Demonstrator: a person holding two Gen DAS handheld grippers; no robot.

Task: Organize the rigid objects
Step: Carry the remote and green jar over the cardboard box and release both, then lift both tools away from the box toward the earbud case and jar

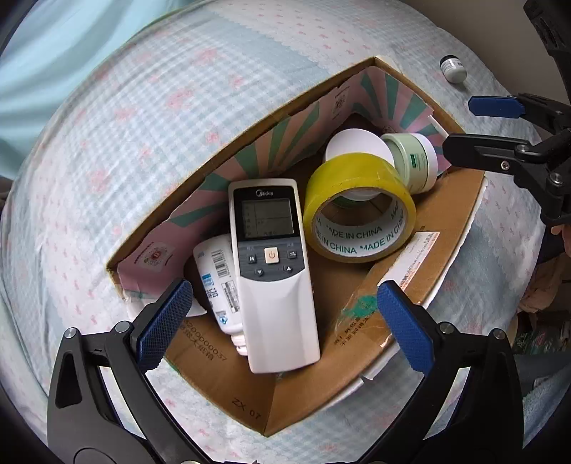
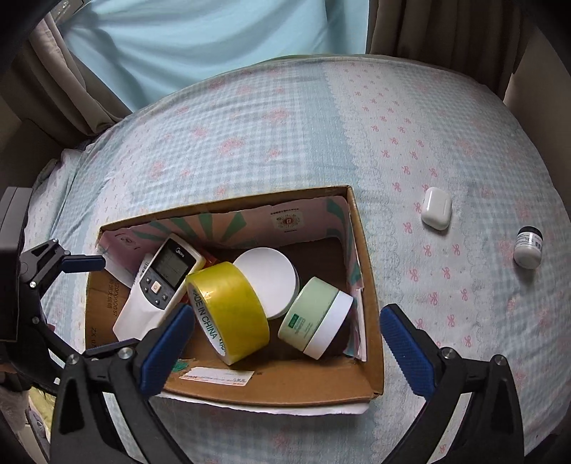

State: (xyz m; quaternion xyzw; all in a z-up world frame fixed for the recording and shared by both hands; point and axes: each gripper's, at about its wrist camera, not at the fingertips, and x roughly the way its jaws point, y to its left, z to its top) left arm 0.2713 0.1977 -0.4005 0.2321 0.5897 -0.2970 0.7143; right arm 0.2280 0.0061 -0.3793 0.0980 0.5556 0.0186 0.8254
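An open cardboard box (image 1: 453, 217) (image 2: 371, 285) lies on the bed. Inside it are a white remote control (image 1: 271, 271) (image 2: 157, 285), a yellow tape roll (image 1: 357, 210) (image 2: 228, 310), a green jar with a white lid (image 1: 414, 160) (image 2: 317, 317), a white round lid (image 2: 267, 278) and a white bottle (image 1: 217, 278) under the remote. My left gripper (image 1: 282, 324) is open and empty above the remote. My right gripper (image 2: 285, 342) is open and empty above the box's near side. A white earbud case (image 2: 436, 208) and a small dark jar (image 2: 528, 247) (image 1: 453, 68) lie on the bed outside the box.
The bed has a blue checked sheet (image 2: 267, 135) with pink bows. Curtains (image 2: 446, 28) hang behind it. Each gripper shows at the edge of the other's view: the right gripper (image 1: 478, 125) and the left gripper (image 2: 103, 266).
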